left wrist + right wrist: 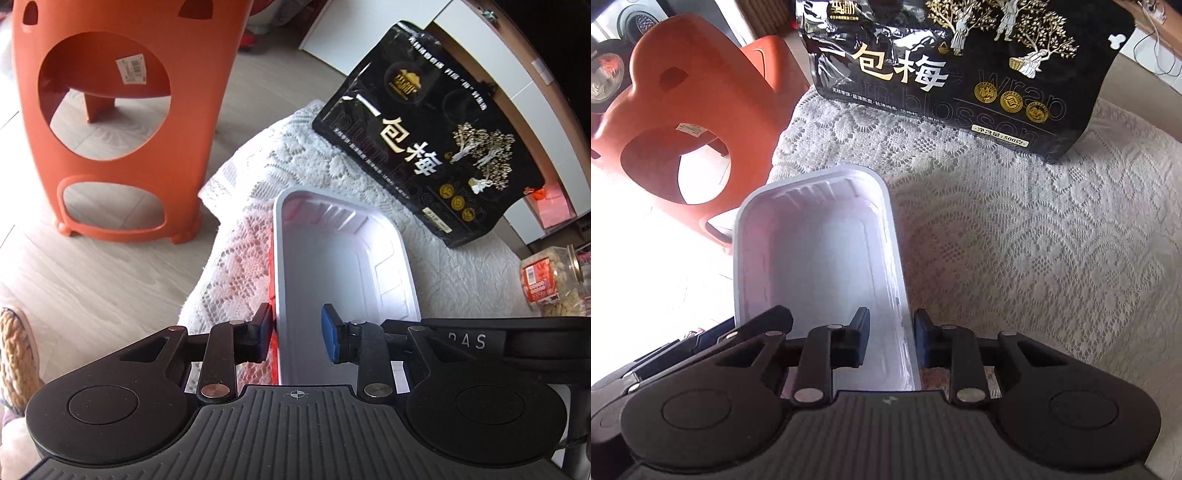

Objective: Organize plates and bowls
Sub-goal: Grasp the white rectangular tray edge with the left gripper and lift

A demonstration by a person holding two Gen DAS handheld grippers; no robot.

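Note:
A white rectangular plastic tray (pixel 332 258) with a red outside lies on a lace-covered table, its left part out past the table's edge. My left gripper (pixel 297 334) straddles the tray's left wall. Its outer pad rests against the red side, while the blue inner pad stands clear of the wall, so it is open. In the right wrist view the tray (pixel 812 258) has its right wall between the jaws of my right gripper (pixel 892 339), which is shut on it. One of the left gripper's fingers (pixel 772 319) shows at the tray's left rim.
A black snack bag (pixel 424 147) (pixel 960 74) stands just behind the tray on the lace cloth (pixel 1034 240). An orange plastic stool (pixel 122 110) (pixel 683 129) stands on the wooden floor to the left. A jar of peanuts (pixel 550 284) sits at the right.

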